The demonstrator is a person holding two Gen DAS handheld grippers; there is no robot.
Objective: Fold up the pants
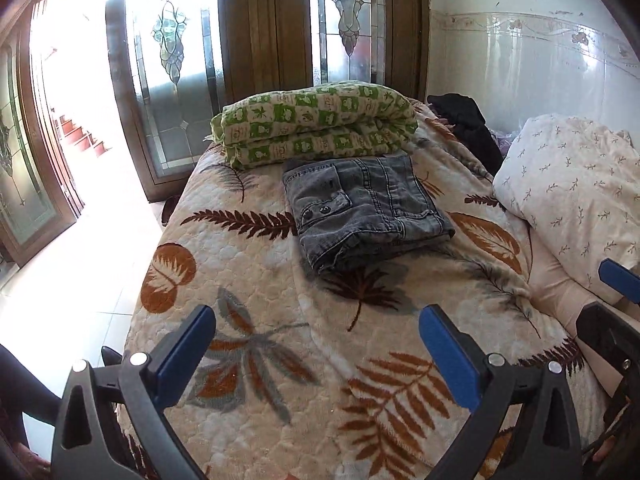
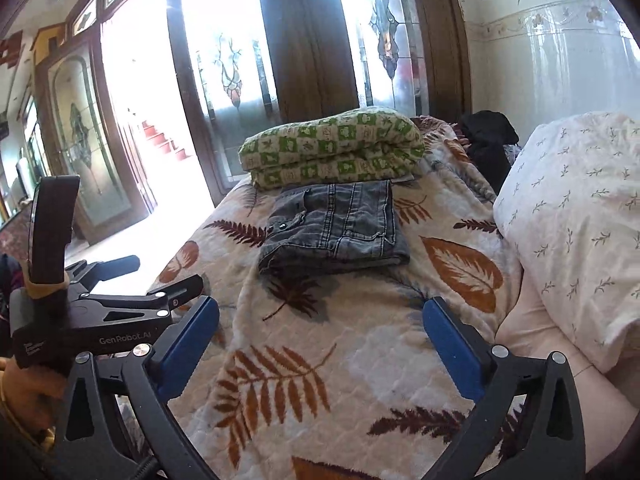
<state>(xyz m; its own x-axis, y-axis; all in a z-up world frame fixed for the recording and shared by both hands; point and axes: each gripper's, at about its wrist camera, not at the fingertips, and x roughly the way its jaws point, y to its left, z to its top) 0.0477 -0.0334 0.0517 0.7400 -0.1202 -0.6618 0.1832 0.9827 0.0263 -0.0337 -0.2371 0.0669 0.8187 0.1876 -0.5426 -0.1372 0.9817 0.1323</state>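
Note:
Grey denim pants (image 1: 362,210) lie folded into a compact rectangle on the leaf-patterned bedspread (image 1: 280,320), just in front of a green checked blanket. They also show in the right wrist view (image 2: 334,230). My left gripper (image 1: 318,344) is open and empty, held above the bedspread well short of the pants. My right gripper (image 2: 320,336) is open and empty too, likewise back from the pants. The left gripper's body (image 2: 92,320) shows at the left of the right wrist view.
A folded green checked blanket (image 1: 316,128) lies behind the pants. A white flowered pillow (image 1: 572,196) sits at the right, with dark clothing (image 1: 468,124) beyond it. Stained-glass doors (image 1: 172,80) and a tiled floor (image 1: 80,272) lie past the bed's left edge.

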